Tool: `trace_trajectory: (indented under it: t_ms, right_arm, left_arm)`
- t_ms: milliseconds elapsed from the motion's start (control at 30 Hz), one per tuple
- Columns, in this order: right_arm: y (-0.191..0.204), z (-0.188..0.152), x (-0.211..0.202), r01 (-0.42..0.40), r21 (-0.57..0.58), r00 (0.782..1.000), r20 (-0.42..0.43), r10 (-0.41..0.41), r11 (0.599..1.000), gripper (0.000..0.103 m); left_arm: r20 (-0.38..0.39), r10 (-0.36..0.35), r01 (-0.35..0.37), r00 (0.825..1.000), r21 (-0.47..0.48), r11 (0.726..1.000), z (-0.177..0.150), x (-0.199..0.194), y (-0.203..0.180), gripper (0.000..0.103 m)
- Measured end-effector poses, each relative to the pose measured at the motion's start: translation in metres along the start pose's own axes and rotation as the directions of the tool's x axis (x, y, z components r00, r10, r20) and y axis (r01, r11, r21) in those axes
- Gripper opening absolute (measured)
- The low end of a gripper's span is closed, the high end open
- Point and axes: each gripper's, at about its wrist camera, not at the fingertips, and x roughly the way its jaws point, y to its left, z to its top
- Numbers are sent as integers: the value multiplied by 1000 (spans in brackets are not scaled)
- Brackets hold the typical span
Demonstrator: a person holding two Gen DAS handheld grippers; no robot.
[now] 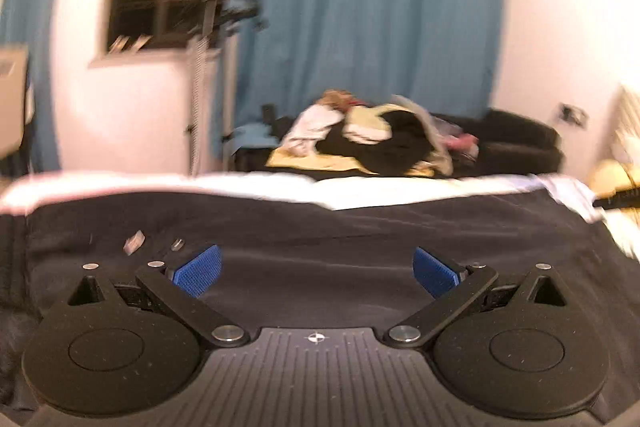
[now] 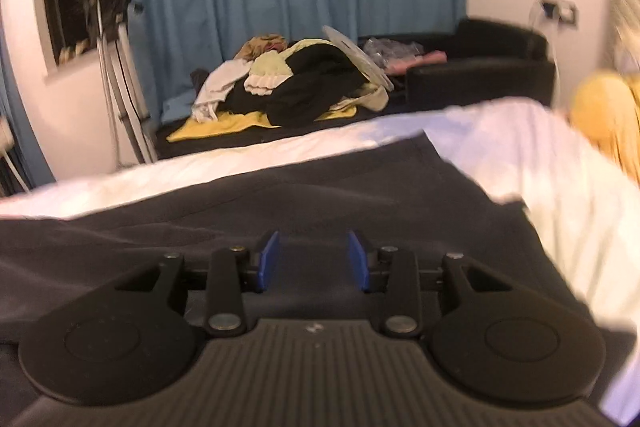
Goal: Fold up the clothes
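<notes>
A dark grey garment (image 1: 320, 227) lies spread flat over a white bed sheet (image 1: 248, 185); a small label and a snap show on it at the left. My left gripper (image 1: 316, 269) hovers over the cloth with its blue pads (image 1: 198, 273) far apart and nothing between them. In the right wrist view the same dark garment (image 2: 280, 195) fills the lower half, its corner near the white sheet (image 2: 540, 163). My right gripper (image 2: 314, 261) stands over it with the blue pads (image 2: 268, 259) a small gap apart, only flat cloth seen beyond them.
A heap of mixed clothes (image 1: 372, 135) (image 2: 296, 83) lies on a yellow towel beyond the bed. A black sofa (image 2: 480, 67) stands by the blue curtain (image 1: 360, 7). A folded drying rack (image 2: 116, 67) leans at the window. Something yellow (image 2: 608, 115) sits at the right.
</notes>
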Motion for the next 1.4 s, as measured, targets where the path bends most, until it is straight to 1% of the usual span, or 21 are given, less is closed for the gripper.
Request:
trace_trajectory:
  t_ms: [67,133,167,267,367,433,500,567,633,700,800,867,900,1000,1067,1133,1200,1233,1300,1333,1400]
  right_arm:
    - [1,8,35,36,54,999,-7,-36,998,40]
    - [1,18,55,54,100,998,9,-55,994,40]
    - [1,24,64,62,112,998,20,-65,992,40]
    - [4,42,65,81,120,994,60,-89,989,40]
    - [2,50,44,73,164,994,65,-85,984,40]
    - [2,48,27,40,147,997,59,-49,988,44]
    - [-2,39,6,9,113,998,53,-15,994,46]
    - [-12,26,-11,-39,120,998,63,31,992,46]
    - [-25,9,-24,-80,124,994,81,71,989,46]
    - [-43,-10,-36,-110,128,991,89,99,986,46]
    - [-74,-32,-57,-147,113,987,76,139,983,46]
    - [-93,-43,-73,-167,99,985,68,161,981,46]
    - [-101,-44,-84,-170,95,984,70,163,981,46]
    - [-131,-43,-102,-178,123,984,45,174,976,46]
    - [-145,-42,-110,-172,116,985,51,167,978,47]
    - [-158,-47,-117,-177,115,983,64,171,978,49]
    - [-170,-53,-124,-183,117,982,76,175,976,52]
    - [-175,-59,-127,-189,128,981,79,180,974,53]
    - [-187,-74,-131,-194,165,980,68,185,967,54]
    - [-192,-81,-132,-191,185,981,55,184,964,54]
    - [-200,-92,-135,-179,222,984,23,179,958,54]
  left_arm:
    - [-26,-13,12,1000,-21,1000,-3,17,16,103]
    - [-67,7,-6,998,16,1000,-1,28,22,103]
    - [-88,-3,7,996,47,999,3,30,23,103]
    - [-126,-36,50,991,114,992,24,25,23,103]
    - [-146,-52,71,988,130,989,41,18,10,103]
    - [-135,-37,51,990,107,993,43,11,-2,103]
    - [-136,-17,23,991,40,999,34,5,-10,103]
    - [-134,2,-6,991,-31,1000,23,-3,-18,103]
    - [-116,25,-39,993,-115,993,7,-11,-24,103]
    - [-107,63,-80,992,-160,984,-7,-19,-32,103]
    - [-160,112,-139,981,-172,975,-9,-42,-49,103]
    - [-114,110,-129,987,-168,977,-1,-75,-60,103]
    - [-102,120,-135,987,-154,979,3,-90,-65,103]
    - [-109,189,-202,976,-128,971,21,-123,-76,103]
    - [-103,203,-217,974,-140,966,30,-146,-76,103]
    - [-106,206,-222,973,-173,959,37,-164,-67,103]
    - [-112,231,-251,967,-230,940,39,-180,-51,103]
    - [-120,251,-275,960,-270,923,38,-188,-40,103]
    - [-141,281,-314,949,-372,873,33,-201,-16,103]
    - [-150,277,-315,949,-428,847,29,-206,-3,103]
    - [-184,260,-319,948,-539,780,18,-213,22,103]
